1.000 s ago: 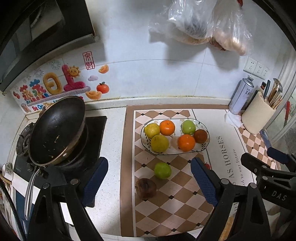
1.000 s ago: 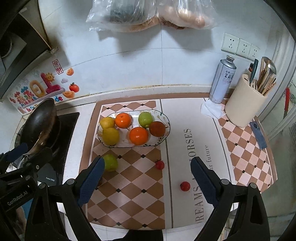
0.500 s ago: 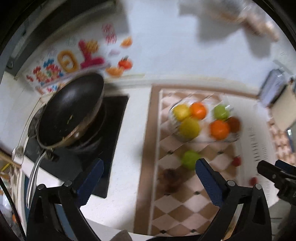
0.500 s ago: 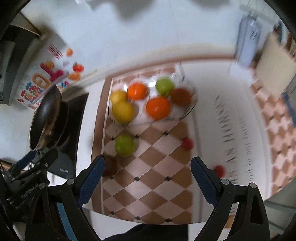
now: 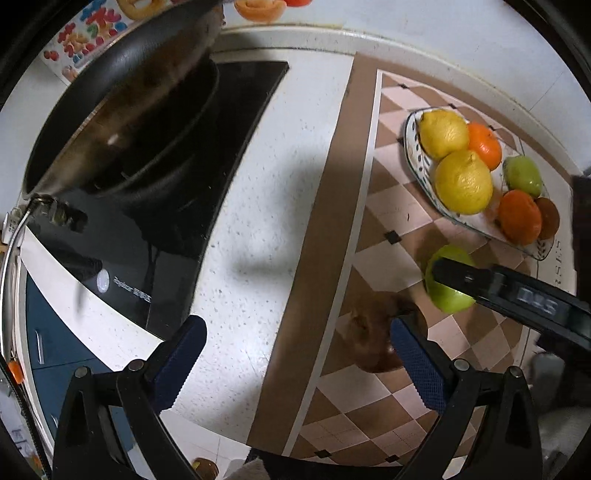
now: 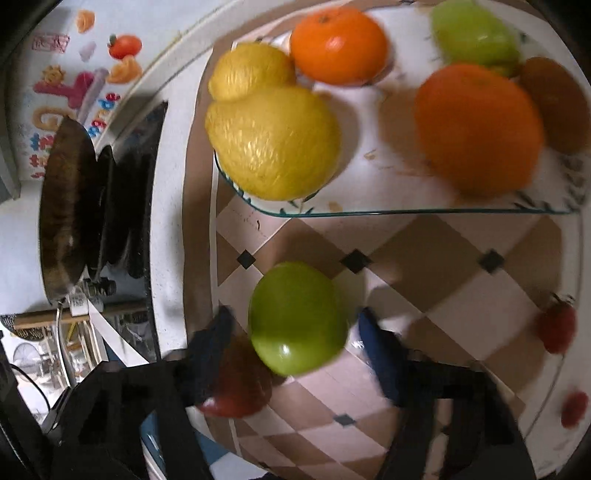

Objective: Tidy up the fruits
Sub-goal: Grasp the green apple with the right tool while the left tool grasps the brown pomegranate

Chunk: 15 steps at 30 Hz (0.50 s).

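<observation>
**Q:** Report the state of both grippers.

**A:** My right gripper (image 6: 295,328) is spread wide, with the green apple (image 6: 297,317) sitting between its blue pads (image 6: 376,354); I see gaps on both sides, so nothing is clamped. My left gripper (image 5: 295,354) is also spread and carries nothing. Its right pad overlaps the brown fruit (image 5: 369,332) in the left wrist view, but the span between its fingers lies over bare counter (image 5: 258,221).

**Q:** Where does the apple sit relative to its destination?

**A:** It rests on the checkered mat (image 6: 424,280), just beside the brown fruit and near the front rim of the fruit plate (image 6: 406,212). The plate holds two lemons (image 6: 273,144), two oranges (image 6: 476,129), a second green fruit (image 6: 474,35) and a brown one at its right end.

**Q:** Procedure for the step in hand?

**A:** I judge it a pick of the apple. Centre the pads on its widest part, then close evenly (round, glossy skin will likely squirt out of an off-centre pinch). Keep the left pad clear of the brown fruit. Lift above the rim before crossing, and set down in the free patch at the plate's centre front.
</observation>
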### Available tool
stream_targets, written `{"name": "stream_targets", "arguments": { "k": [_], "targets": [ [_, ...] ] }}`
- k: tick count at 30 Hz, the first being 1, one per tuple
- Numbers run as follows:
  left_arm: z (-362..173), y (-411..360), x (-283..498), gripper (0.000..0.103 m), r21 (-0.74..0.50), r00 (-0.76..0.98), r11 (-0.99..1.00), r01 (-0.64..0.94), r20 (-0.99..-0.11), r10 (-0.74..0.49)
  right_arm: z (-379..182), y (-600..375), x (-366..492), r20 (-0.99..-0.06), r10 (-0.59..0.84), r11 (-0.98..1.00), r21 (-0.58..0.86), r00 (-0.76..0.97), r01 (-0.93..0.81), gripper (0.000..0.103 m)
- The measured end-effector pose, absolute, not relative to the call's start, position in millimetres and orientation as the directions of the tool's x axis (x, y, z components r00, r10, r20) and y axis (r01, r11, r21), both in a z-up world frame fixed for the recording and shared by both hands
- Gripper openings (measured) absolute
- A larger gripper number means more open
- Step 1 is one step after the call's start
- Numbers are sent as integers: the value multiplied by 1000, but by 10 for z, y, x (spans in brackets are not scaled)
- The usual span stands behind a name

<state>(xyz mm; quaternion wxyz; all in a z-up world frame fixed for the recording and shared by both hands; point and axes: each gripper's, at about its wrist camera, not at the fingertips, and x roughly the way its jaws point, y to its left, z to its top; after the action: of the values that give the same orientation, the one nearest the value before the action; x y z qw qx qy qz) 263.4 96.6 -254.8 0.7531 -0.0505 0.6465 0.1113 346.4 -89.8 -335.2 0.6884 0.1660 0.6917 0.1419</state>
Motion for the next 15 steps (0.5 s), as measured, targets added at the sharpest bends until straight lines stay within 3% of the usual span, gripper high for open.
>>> {"name": "stream_targets", "arguments": {
  "k": [8, 15],
  "targets": [
    [-2677, 636, 2730, 102, -17, 99, 993, -114, -995, -6, -3219, -1255, 3268, -944, 329, 944, 329, 22, 1, 58],
    [-3019, 308, 2811, 102, 5, 18, 1000, -2, -1000, 5, -3224, -1754, 3084, -954, 298, 952, 298, 18, 71, 58]
  ]
}}
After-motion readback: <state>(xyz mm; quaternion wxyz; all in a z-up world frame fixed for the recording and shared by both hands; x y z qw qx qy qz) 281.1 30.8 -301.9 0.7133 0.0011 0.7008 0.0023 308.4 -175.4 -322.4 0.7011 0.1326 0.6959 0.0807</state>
